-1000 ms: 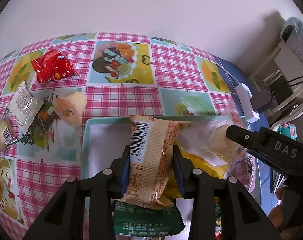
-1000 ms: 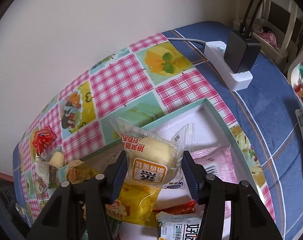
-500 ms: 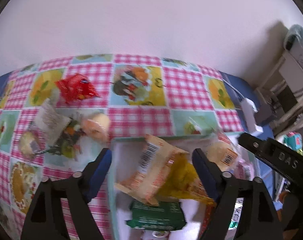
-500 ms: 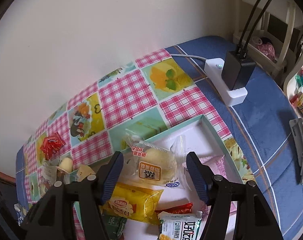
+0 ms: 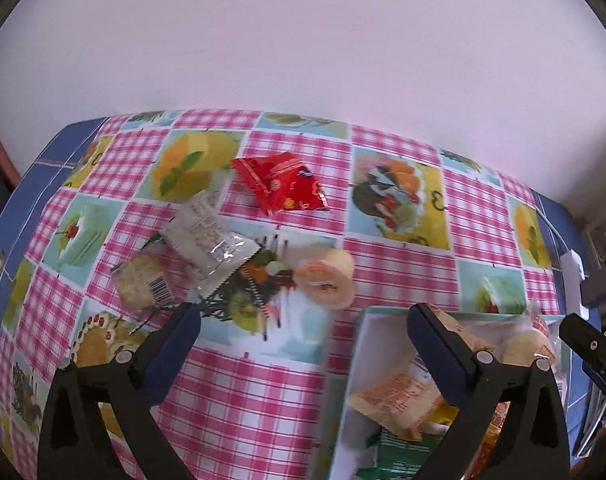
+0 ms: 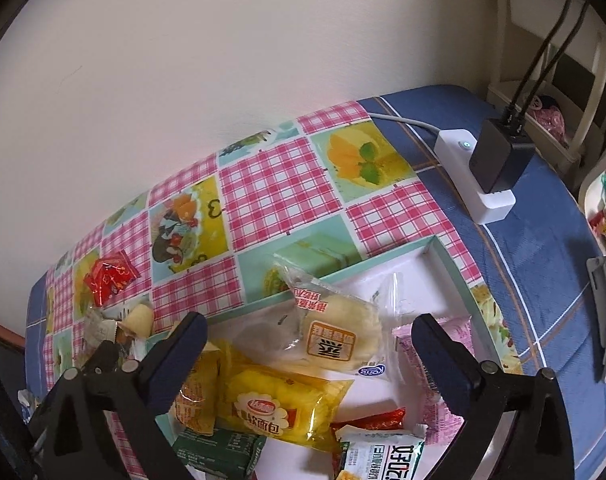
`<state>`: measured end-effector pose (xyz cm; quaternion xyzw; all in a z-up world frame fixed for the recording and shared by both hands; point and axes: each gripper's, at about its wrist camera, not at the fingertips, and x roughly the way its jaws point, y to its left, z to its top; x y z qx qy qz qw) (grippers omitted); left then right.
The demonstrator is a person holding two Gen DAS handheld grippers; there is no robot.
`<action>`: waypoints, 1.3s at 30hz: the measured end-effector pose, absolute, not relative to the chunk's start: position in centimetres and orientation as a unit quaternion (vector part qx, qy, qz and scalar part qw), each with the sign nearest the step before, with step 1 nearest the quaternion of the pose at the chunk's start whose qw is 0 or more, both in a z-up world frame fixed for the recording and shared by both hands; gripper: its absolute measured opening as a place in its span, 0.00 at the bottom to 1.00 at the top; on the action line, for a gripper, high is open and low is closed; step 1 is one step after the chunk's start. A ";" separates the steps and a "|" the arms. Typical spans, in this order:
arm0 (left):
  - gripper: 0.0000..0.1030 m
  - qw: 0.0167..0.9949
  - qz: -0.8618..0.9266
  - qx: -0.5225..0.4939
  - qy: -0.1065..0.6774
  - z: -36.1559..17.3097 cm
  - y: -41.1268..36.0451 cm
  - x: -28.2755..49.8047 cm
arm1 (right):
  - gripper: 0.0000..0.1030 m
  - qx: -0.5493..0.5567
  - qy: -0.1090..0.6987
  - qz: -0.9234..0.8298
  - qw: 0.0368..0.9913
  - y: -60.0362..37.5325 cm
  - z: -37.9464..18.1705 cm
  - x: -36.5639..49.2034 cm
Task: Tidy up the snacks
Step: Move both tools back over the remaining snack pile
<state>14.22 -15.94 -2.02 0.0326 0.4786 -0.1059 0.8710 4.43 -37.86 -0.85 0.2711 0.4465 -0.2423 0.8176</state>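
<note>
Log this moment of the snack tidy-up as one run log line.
left gripper: open, just released | right gripper: open, bun packet dropped in box | red packet outside on tablecloth

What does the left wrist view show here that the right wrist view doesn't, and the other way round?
Only the left wrist view: a barcoded cake packet on the cloth. Only the right wrist view: the yellow bread bag, the white-and-green packet and the black charger on its white power strip. Both: the red packet, the box, and open jaws with nothing between them.
</note>
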 end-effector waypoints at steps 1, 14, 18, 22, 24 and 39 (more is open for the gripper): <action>1.00 0.870 -0.100 0.032 0.482 -2.1 -15.7 14.4 | 1.00 0.270 0.448 -0.242 0.817 -37.8 -0.9 4.5; 0.99 0.867 -0.038 0.034 0.496 -1.6 -13.4 15.5 | 1.00 0.242 0.458 -0.237 0.822 -35.8 -0.1 5.5; 1.00 0.856 -0.038 0.030 0.515 -1.7 -12.7 15.7 | 1.00 0.227 0.459 -0.236 0.826 -34.7 0.4 5.9; 0.99 0.848 -0.044 0.035 0.527 -1.8 -12.1 16.0 | 1.00 0.222 0.462 -0.227 0.828 -33.5 0.7 6.4; 0.99 0.845 -0.042 0.033 0.531 -1.7 -11.5 16.1 | 1.00 0.220 0.464 -0.223 0.829 -32.9 0.7 6.7; 1.00 0.849 -0.006 0.001 0.528 -0.1 -2.7 18.2 | 1.00 0.210 0.459 -0.180 0.844 -26.7 1.3 9.3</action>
